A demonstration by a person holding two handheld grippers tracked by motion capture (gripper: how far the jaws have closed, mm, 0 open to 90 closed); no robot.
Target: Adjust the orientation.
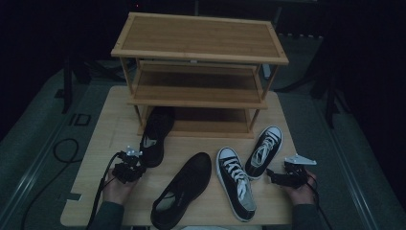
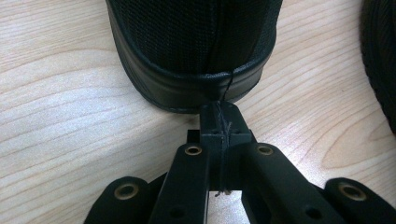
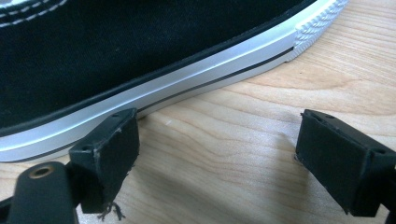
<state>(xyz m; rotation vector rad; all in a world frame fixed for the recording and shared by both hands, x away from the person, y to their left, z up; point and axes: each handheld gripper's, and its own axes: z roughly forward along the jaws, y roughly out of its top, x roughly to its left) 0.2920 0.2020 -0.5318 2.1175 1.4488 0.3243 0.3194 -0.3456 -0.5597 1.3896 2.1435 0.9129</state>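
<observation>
A three-shelf bamboo shoe rack (image 1: pixel 198 53) stands at the back of the table. One black shoe (image 1: pixel 155 136) lies with its toe under the lowest shelf. A second black shoe (image 1: pixel 182 191) lies at the front. Two black-and-white sneakers (image 1: pixel 235 184) (image 1: pixel 264 151) lie to the right. My left gripper (image 1: pixel 139 163) (image 2: pixel 219 122) is shut with nothing in it, and its tips are at the heel of the first black shoe (image 2: pixel 196 51). My right gripper (image 1: pixel 274 175) (image 3: pixel 215 154) is open, low over the wood. A sneaker's white sole (image 3: pixel 154 88) runs just past one of its pads (image 3: pixel 109 154).
The wooden table (image 1: pixel 103 139) has a bare strip along its left side and front corners. All three rack shelves are bare. Dark cables (image 1: pixel 64 151) lie on the grey floor at the left. The edge of the other black shoe (image 2: pixel 380 60) shows at the right of the left gripper view.
</observation>
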